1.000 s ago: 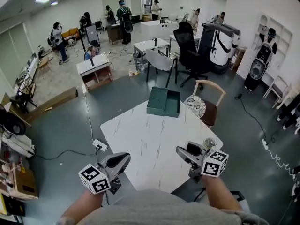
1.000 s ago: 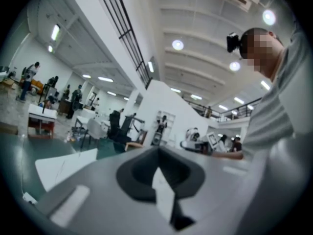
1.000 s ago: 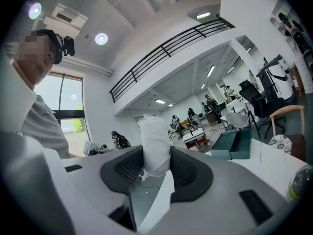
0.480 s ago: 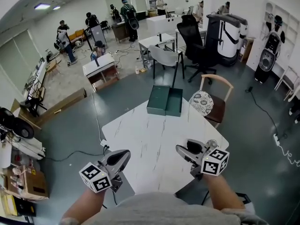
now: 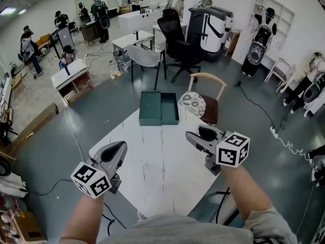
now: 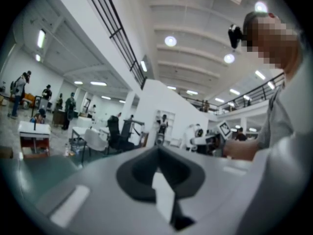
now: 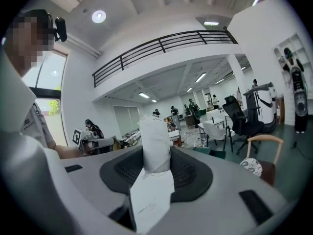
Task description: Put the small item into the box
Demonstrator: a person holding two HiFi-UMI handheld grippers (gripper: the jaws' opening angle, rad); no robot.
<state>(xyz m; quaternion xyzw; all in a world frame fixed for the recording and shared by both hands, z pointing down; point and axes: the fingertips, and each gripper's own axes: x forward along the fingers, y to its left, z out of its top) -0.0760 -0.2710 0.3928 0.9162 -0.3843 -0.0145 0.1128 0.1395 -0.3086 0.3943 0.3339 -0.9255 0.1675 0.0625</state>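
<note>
Right tool [image 7: 155, 153] is clamped on the small item [image 7: 154, 136], a white wrapped roll standing upright between the jaws, with a white paper slip [image 7: 150, 199] just below it, nearer the camera. In the head view the right tool [image 5: 190, 135] is held above the right side of the tabletop [image 5: 157, 166], marker cube [image 5: 232, 149] at its back end, so the item is in the air and not in the box. I can't pick out the item itself from that view. The box [image 5: 170, 110] is dark green and lies open in two side-by-side halves at the far edge of the tabletop, empty, beyond the right tool's tip and clear of it. It also shows as a green sliver in the right gripper view [image 7: 215, 153]. Left tool [image 5: 121, 146] is over the near-left edge of the tabletop with jaws together and nothing held. Its own view [image 6: 157, 155] shows only a thin pale wedge at the seam. A wooden chair [image 5: 208, 78] with a patterned cushion stands just past the box, a black office chair [image 5: 175, 34] is further back, and people [image 5: 99, 9] stand at desks across the grey floor [image 5: 101, 111].
</note>
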